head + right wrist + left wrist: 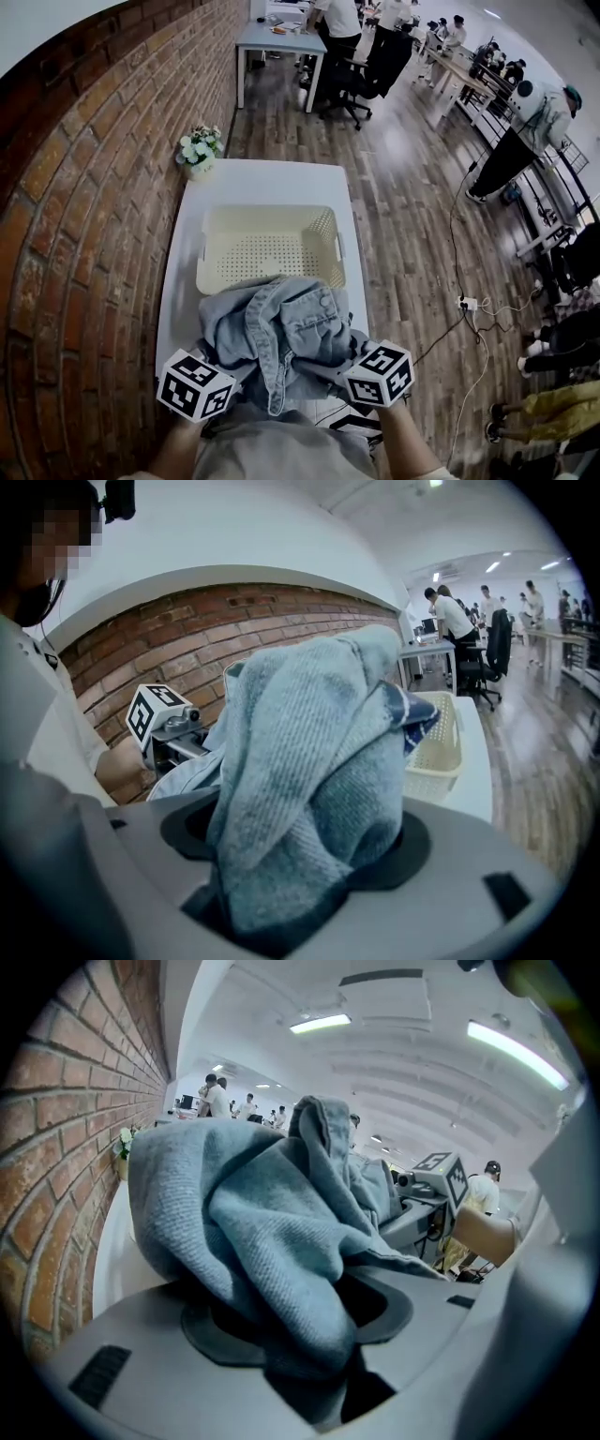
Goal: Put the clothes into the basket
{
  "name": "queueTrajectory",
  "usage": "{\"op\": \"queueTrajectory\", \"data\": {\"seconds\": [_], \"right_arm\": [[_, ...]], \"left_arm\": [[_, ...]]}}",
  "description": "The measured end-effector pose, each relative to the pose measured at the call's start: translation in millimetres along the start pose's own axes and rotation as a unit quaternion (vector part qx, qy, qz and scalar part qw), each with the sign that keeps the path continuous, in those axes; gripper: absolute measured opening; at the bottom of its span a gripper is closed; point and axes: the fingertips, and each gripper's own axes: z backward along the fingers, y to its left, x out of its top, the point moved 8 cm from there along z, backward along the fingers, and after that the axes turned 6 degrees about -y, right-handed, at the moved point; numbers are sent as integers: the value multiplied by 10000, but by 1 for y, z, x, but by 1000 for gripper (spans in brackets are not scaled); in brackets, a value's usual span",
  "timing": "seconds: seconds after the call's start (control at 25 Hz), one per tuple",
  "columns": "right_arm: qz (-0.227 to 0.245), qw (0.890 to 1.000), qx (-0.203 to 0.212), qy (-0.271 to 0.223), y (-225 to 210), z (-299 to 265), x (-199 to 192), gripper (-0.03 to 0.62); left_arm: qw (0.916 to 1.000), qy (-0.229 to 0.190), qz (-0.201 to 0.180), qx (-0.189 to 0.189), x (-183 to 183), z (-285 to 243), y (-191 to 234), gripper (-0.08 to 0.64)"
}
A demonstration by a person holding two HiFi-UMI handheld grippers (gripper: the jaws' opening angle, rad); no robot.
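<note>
A bundle of clothes (281,333), pale denim with grey knit fabric, hangs over the near end of the white table (272,183). My left gripper (225,364) is shut on its left side and my right gripper (349,364) on its right side; the cloth hides the fingertips. In the left gripper view, grey-blue fabric (272,1241) fills the jaws of the left gripper (291,1335). The right gripper view shows ribbed grey cloth (309,733) bunched in the right gripper (291,855). Just beyond the bundle stands the empty cream perforated basket (267,214), which the right gripper view also catches (441,747).
A brick wall (84,187) runs along the table's left side. A small pot of white flowers (200,150) stands at the table's far left corner. On the wooden floor to the right lie a power strip and cable (466,303). Desks, chairs and people fill the far room.
</note>
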Motion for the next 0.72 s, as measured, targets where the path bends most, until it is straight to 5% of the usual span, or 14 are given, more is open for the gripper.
{"op": "queueTrajectory", "data": {"seconds": [0.72], "right_arm": [[937,9940,-177,-542,27,23,81,359]], "left_arm": [[9936,-824,-750,182,69,43,-11,218]]}}
